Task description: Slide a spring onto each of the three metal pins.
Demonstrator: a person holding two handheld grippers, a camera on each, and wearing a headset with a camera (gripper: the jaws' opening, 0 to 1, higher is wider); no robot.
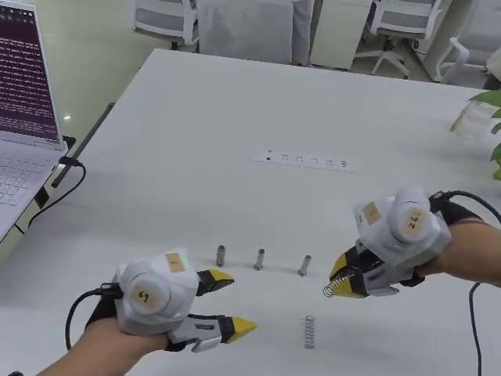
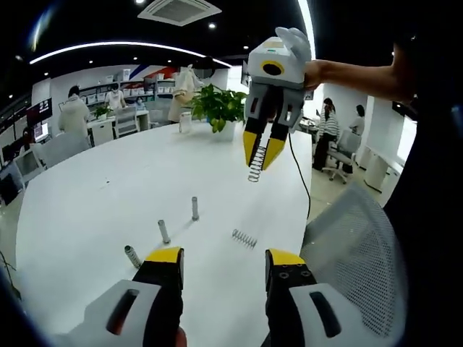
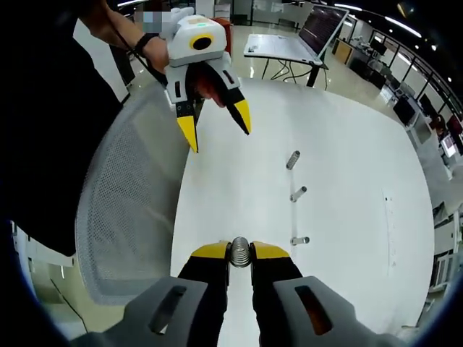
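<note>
The right hand-held gripper (image 1: 344,280) pinches a spring (image 1: 335,287) above the white desk (image 1: 235,117). The left hand-held gripper (image 1: 238,301) hovers with its jaws apart, near three metal pins (image 1: 259,259).

The table (image 1: 235,102) lies bare through the middle of the head view, from the flush socket strip (image 1: 301,160) down to the row of pins, so a gripper could pass there. The left pin (image 1: 221,255), middle pin (image 1: 259,259) and right pin (image 1: 304,265) stand upright with gaps between them. Below the row, a loose spring (image 1: 309,331) lies flat between the grippers. The left gripper (image 1: 241,301), jaws apart, sits just below the left pin. The right gripper (image 1: 338,283), clamped on a held spring (image 1: 335,287), hangs just right of the right pin. A laptop (image 1: 19,110) and a cable (image 1: 66,184) crowd the left edge, and a plant (image 1: 491,117) leans in at the right edge.
</note>
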